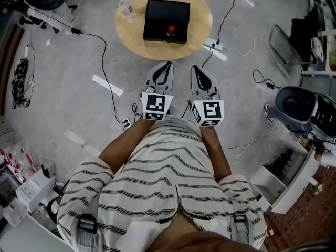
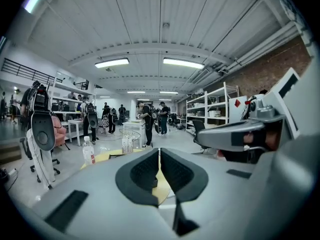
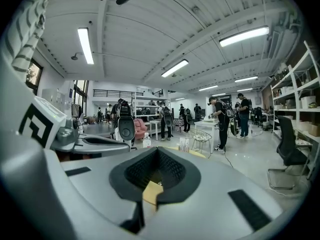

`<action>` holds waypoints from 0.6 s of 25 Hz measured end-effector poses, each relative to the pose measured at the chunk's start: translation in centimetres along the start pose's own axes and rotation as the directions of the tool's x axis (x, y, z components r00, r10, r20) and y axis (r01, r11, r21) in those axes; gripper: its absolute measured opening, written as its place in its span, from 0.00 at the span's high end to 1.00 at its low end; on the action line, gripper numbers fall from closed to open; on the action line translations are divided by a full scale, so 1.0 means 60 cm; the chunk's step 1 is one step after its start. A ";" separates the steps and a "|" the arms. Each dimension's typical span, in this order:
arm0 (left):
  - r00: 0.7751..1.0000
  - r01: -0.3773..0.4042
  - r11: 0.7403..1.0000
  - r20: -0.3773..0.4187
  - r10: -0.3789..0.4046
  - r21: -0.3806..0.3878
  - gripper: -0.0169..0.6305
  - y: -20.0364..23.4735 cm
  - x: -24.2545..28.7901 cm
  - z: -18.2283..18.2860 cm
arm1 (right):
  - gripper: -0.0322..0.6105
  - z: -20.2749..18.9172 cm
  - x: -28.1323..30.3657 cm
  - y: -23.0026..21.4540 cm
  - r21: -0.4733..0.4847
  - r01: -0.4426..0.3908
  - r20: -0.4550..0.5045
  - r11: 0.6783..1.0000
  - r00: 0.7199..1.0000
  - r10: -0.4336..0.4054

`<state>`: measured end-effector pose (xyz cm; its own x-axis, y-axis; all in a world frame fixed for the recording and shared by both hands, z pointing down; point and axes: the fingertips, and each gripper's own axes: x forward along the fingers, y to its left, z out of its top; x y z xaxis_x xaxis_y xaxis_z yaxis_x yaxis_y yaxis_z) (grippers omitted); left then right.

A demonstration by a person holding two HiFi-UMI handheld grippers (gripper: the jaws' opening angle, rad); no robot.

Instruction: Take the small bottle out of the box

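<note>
Your left gripper (image 1: 168, 64) and right gripper (image 1: 193, 67): jaws together, nothing held. Small bottle (image 1: 171, 31) stands, red cap up, inside box (image 1: 157, 14) by near wall. It lies straight ahead, well apart; left gripper more in line.

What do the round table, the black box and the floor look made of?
Round table: probably wood or laminate, pale tan, matte.
Black box: matte black, card or plastic, unclear.
Floor: likely smooth grey concrete, mottled.
</note>
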<state>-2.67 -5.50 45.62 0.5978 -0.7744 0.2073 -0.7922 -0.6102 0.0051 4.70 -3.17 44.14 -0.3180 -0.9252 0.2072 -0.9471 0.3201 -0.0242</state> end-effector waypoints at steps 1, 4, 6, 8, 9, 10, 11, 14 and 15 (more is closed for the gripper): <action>1.000 0.001 1.000 0.001 -0.001 0.000 0.94 0.007 0.010 0.001 | 0.92 0.003 0.011 -0.006 0.000 0.004 0.001 1.000 1.000 -0.004; 1.000 0.010 1.000 -0.001 -0.010 0.007 0.94 0.022 0.038 0.005 | 0.92 0.007 0.040 -0.019 0.002 0.014 0.003 1.000 1.000 -0.014; 1.000 0.016 1.000 -0.001 -0.016 0.011 0.94 0.033 0.050 0.007 | 0.92 0.006 0.054 -0.023 0.008 0.018 0.003 1.000 1.000 -0.018; 1.000 0.013 1.000 -0.003 -0.013 0.005 0.94 0.046 0.056 0.003 | 0.92 0.001 0.069 -0.021 0.009 0.018 -0.001 1.000 1.000 -0.018; 1.000 0.010 1.000 -0.004 -0.010 0.003 0.94 0.053 0.060 0.000 | 0.92 0.000 0.077 -0.021 0.008 0.018 -0.001 1.000 1.000 -0.018; 1.000 0.007 1.000 -0.007 -0.007 0.001 0.94 0.059 0.065 -0.002 | 0.92 0.000 0.085 -0.024 0.007 0.020 0.000 1.000 1.000 -0.020; 1.000 0.006 1.000 -0.010 -0.006 0.001 0.94 0.063 0.070 -0.004 | 0.92 0.001 0.091 -0.027 0.009 0.022 0.002 1.000 1.000 -0.022; 1.000 0.005 1.000 -0.022 -0.005 -0.001 0.94 0.069 0.081 -0.007 | 0.92 0.004 0.101 -0.037 0.014 0.034 0.007 0.999 0.999 -0.034; 1.000 0.004 1.000 -0.027 -0.004 -0.002 0.94 0.071 0.084 -0.009 | 0.92 0.004 0.106 -0.039 0.013 0.033 0.006 0.999 0.999 -0.033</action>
<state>-3.09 -11.94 47.21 0.5973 -0.7674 0.2332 -0.7902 -0.6127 0.0076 4.88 -9.82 45.28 -0.2864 -0.9365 0.2023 -0.9577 0.2863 -0.0302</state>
